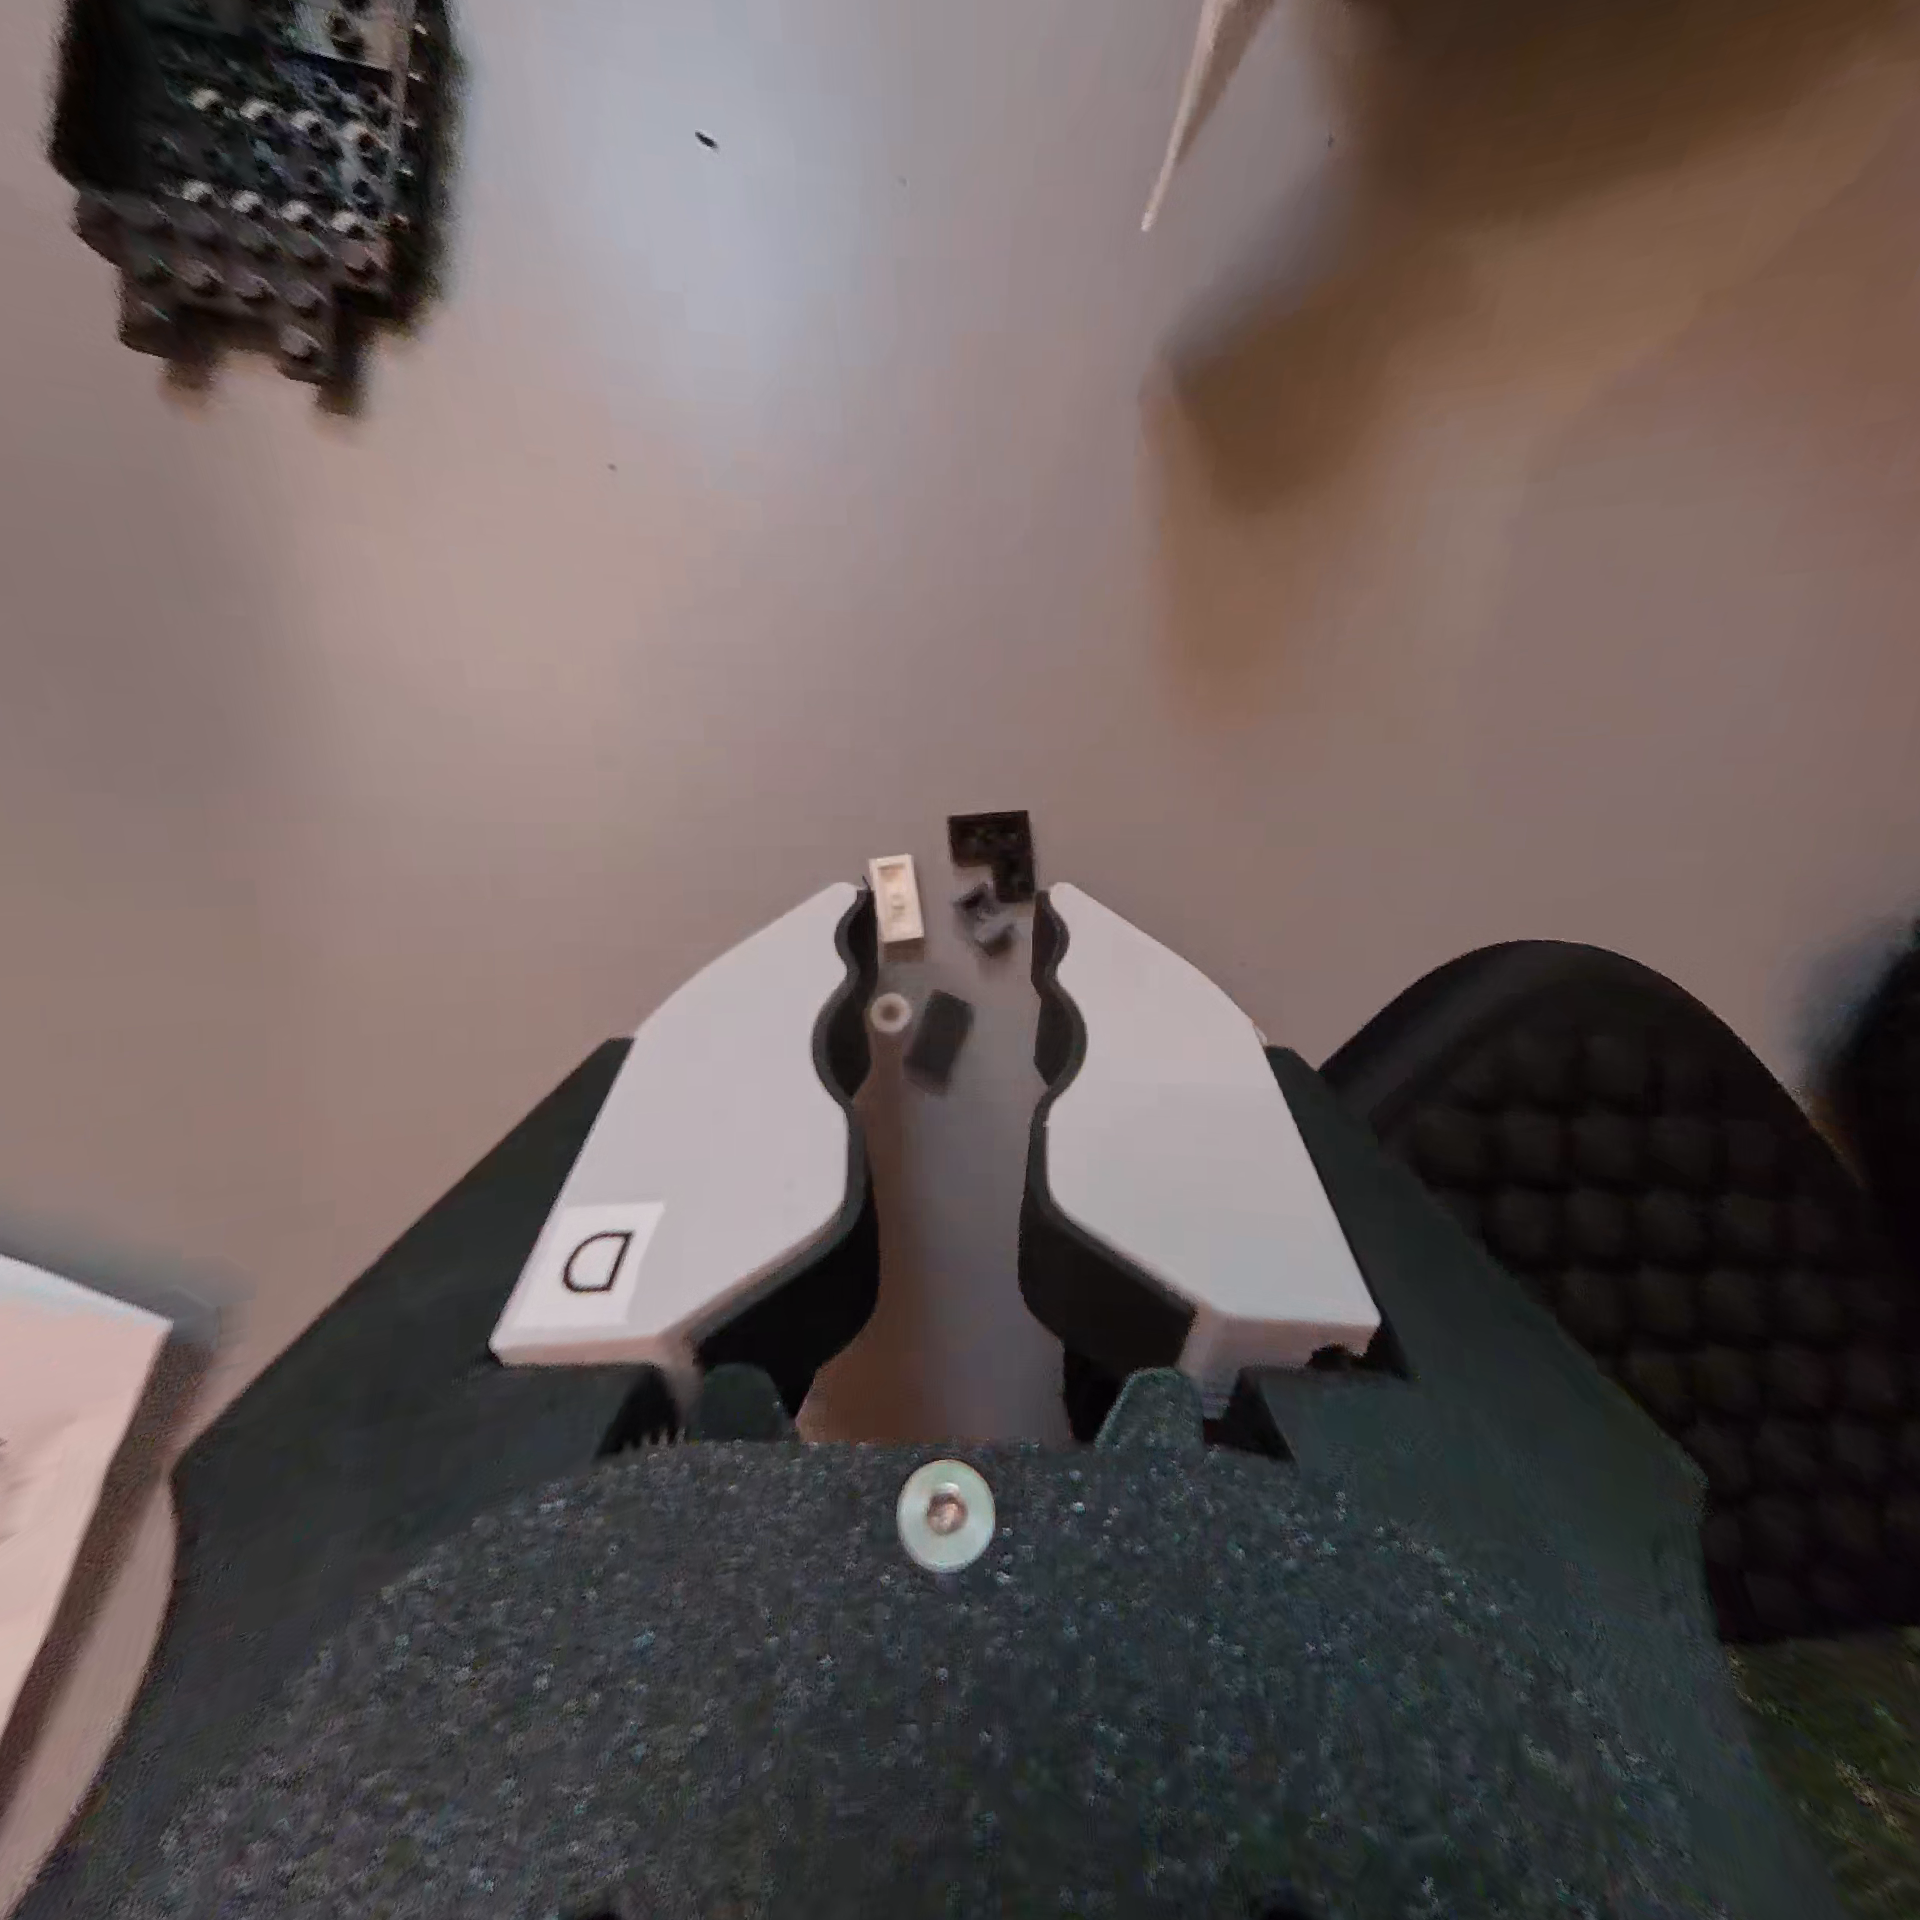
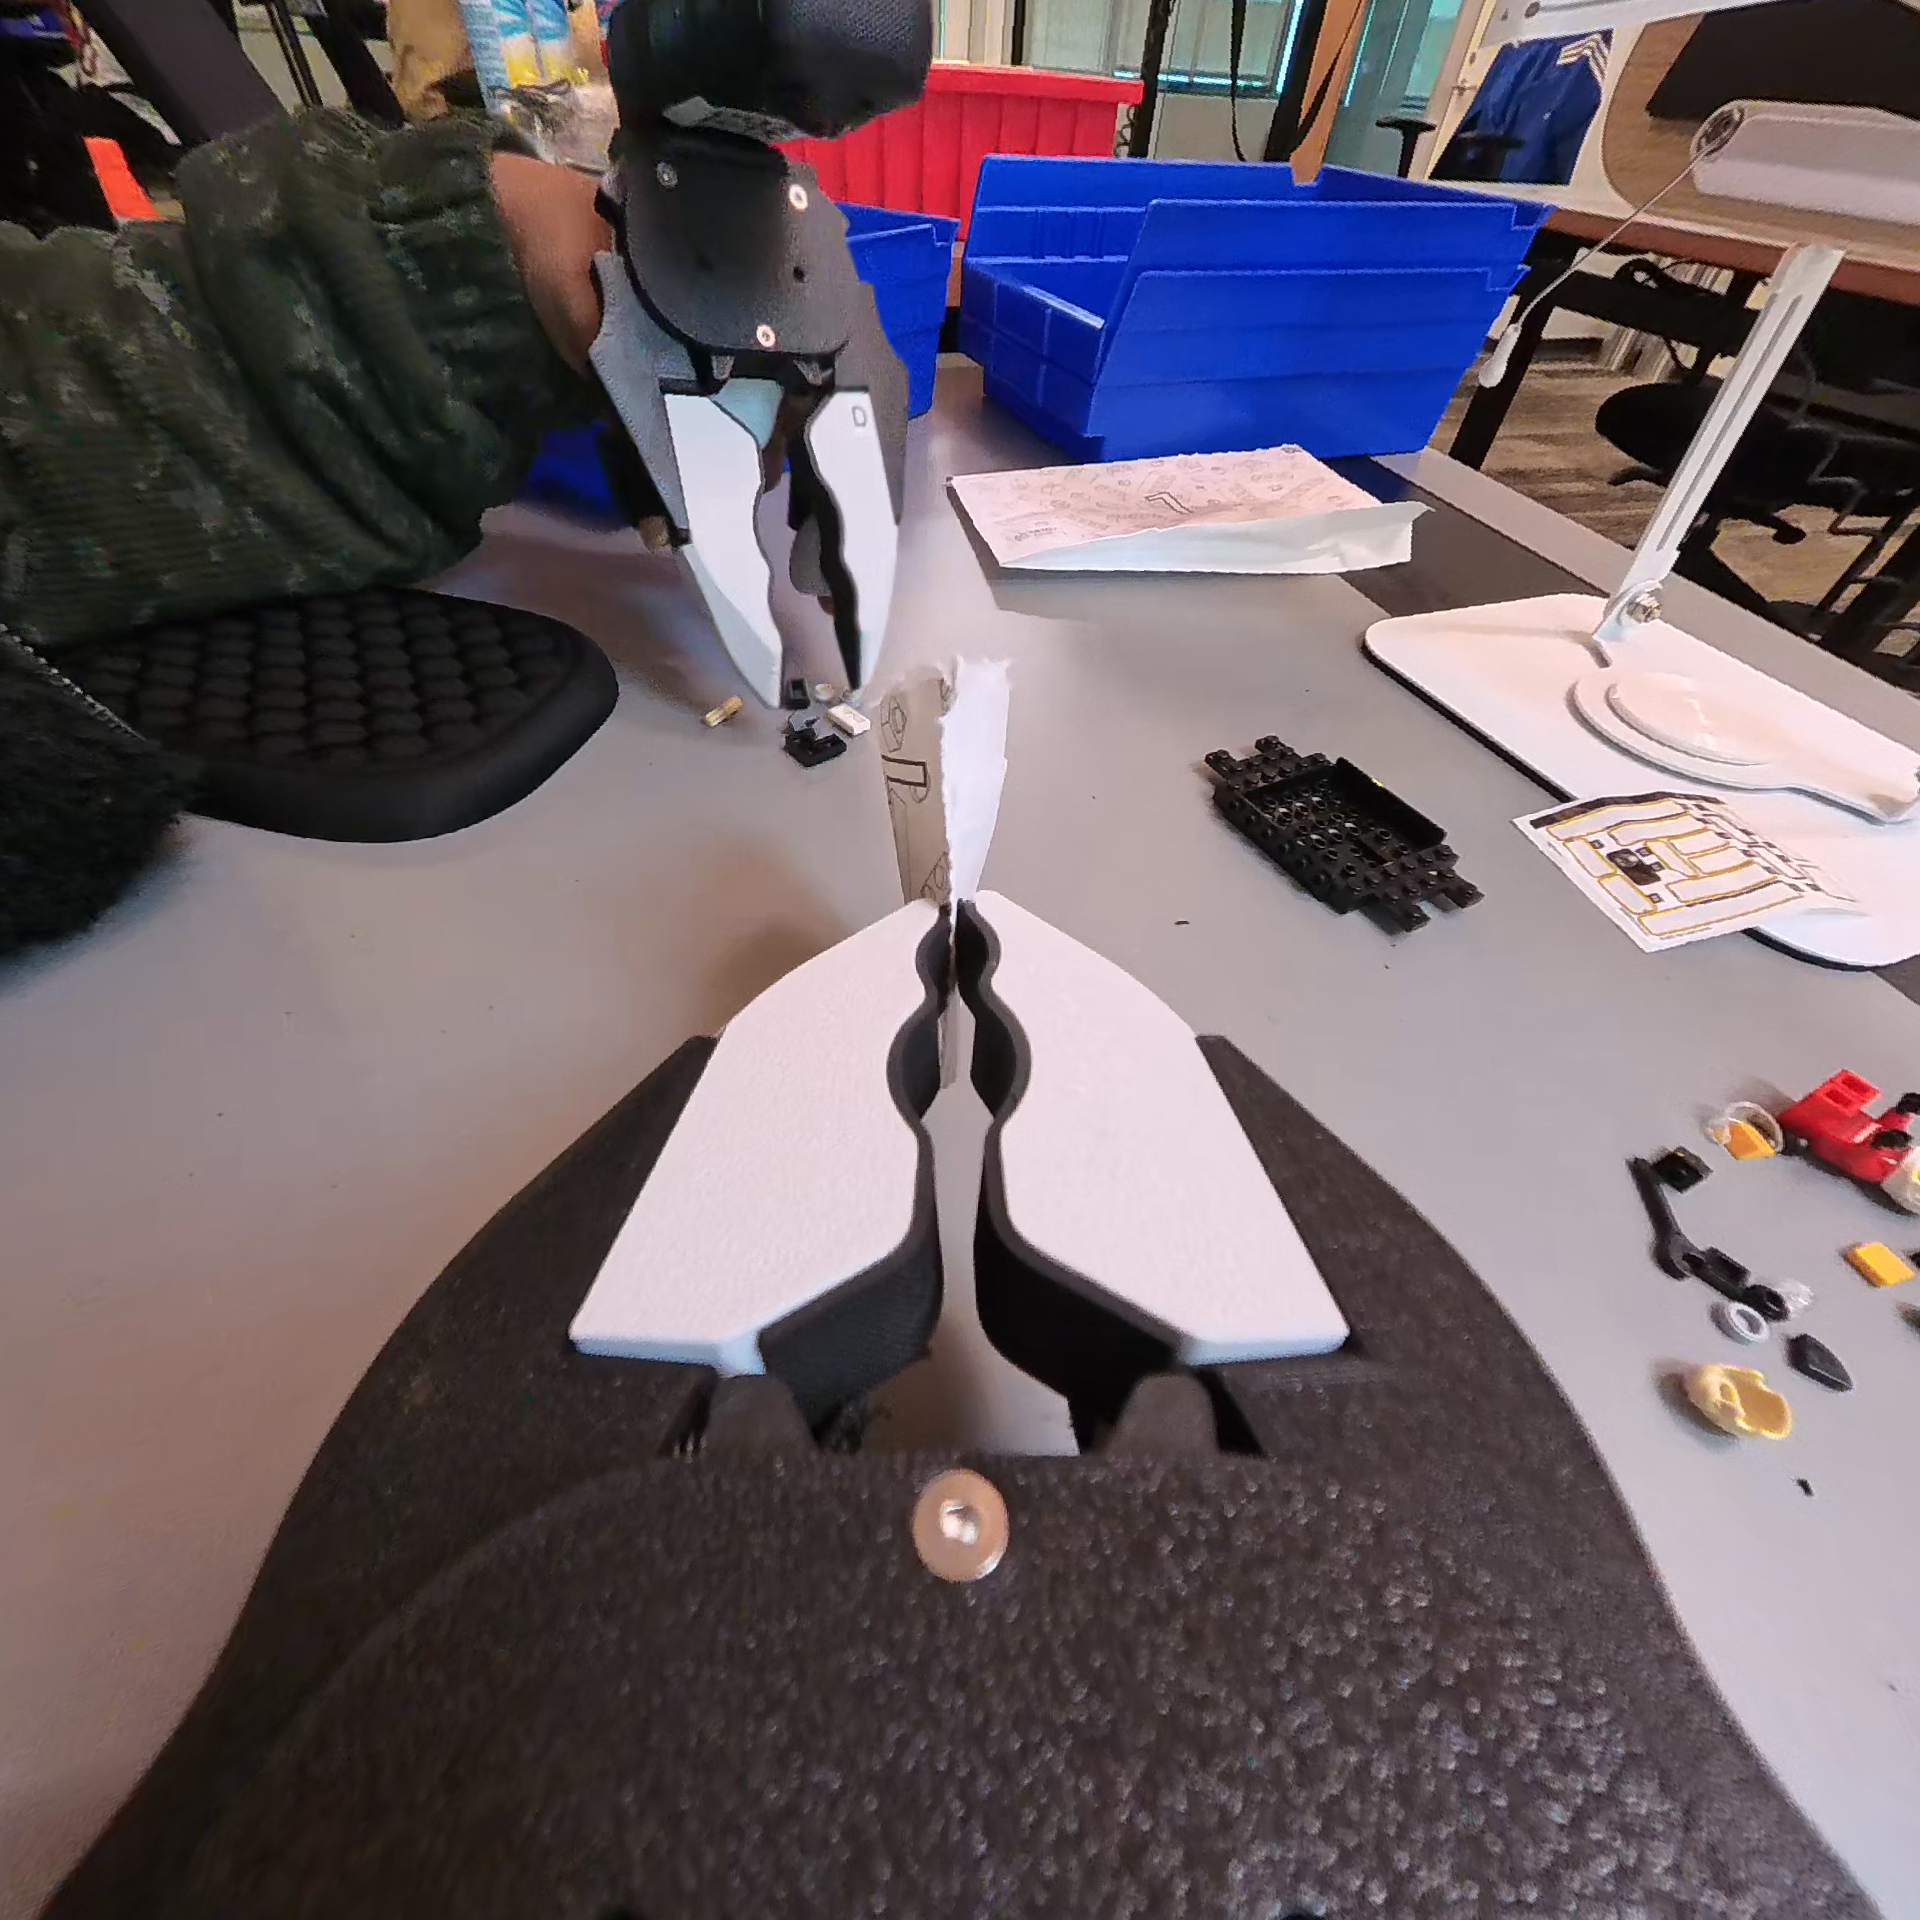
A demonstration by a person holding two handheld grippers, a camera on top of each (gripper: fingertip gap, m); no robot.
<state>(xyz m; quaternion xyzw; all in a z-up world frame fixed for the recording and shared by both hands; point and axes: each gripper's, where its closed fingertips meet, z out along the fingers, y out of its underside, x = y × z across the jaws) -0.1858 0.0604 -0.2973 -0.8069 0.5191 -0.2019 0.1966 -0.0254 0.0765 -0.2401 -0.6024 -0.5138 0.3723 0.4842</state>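
Observation:
My left gripper (image 1: 951, 902) points down at the grey table (image 1: 727, 623), open and empty. Between its fingertips lie a white two-stud plate (image 1: 896, 899), a black L-shaped brick (image 1: 992, 850), a black tile (image 1: 938, 1039) and a grey ring (image 1: 889, 1011). In the right wrist view the left gripper (image 2: 821, 688) stands over the same small pieces (image 2: 821, 727), held by a hand in a green sleeve (image 2: 229, 364). My right gripper (image 2: 954, 912) is shut on a torn strip of white paper bag (image 2: 961, 779), which sticks up above the fingertips.
A black studded chassis (image 2: 1340, 831) lies to the right; it also shows in the left wrist view (image 1: 249, 177). Nearby are a sticker sheet (image 2: 1683, 868), a white lamp base (image 2: 1558, 675), a paper bag (image 2: 1174, 514), blue bins (image 2: 1247, 301), loose small pieces (image 2: 1766, 1278) and a black pad (image 2: 343, 717). About 20 cm separates my left fingertips from my right.

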